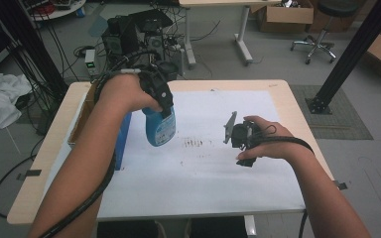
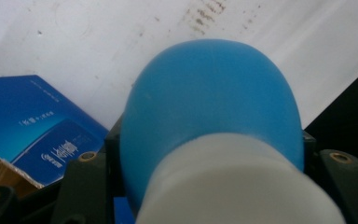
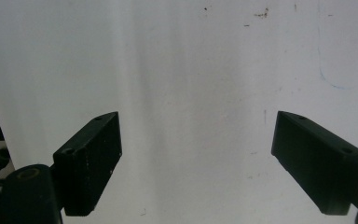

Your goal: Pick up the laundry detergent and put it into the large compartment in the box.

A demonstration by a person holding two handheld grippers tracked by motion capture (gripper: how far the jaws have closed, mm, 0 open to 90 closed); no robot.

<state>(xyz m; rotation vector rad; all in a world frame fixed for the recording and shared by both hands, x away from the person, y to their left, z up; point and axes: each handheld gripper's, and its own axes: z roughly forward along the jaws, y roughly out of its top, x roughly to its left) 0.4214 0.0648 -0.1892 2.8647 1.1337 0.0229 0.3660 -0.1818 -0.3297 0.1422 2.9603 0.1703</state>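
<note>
A blue bottle (image 1: 159, 127) with a white label hangs above the white sheet (image 1: 213, 173), and my left gripper (image 1: 163, 105) is shut on its upper part. In the left gripper view the bottle's rounded blue body (image 2: 209, 107) and a white band (image 2: 237, 186) sit between the black jaws of the left gripper (image 2: 209, 161). My right gripper (image 1: 244, 139) hovers over the middle right of the sheet. Its jaws stand wide apart in the right gripper view, the right gripper (image 3: 198, 154) holding nothing over bare white sheet (image 3: 191, 70).
A blue box (image 1: 122, 141) (image 2: 32, 126) lies at the sheet's left edge beside a cardboard box (image 1: 82, 116). Dark smudges (image 1: 196, 144) (image 2: 205, 16) mark the sheet's middle. Beyond the table are cables, equipment (image 1: 134, 34), a black post (image 1: 349, 54) and a stool (image 1: 320, 42).
</note>
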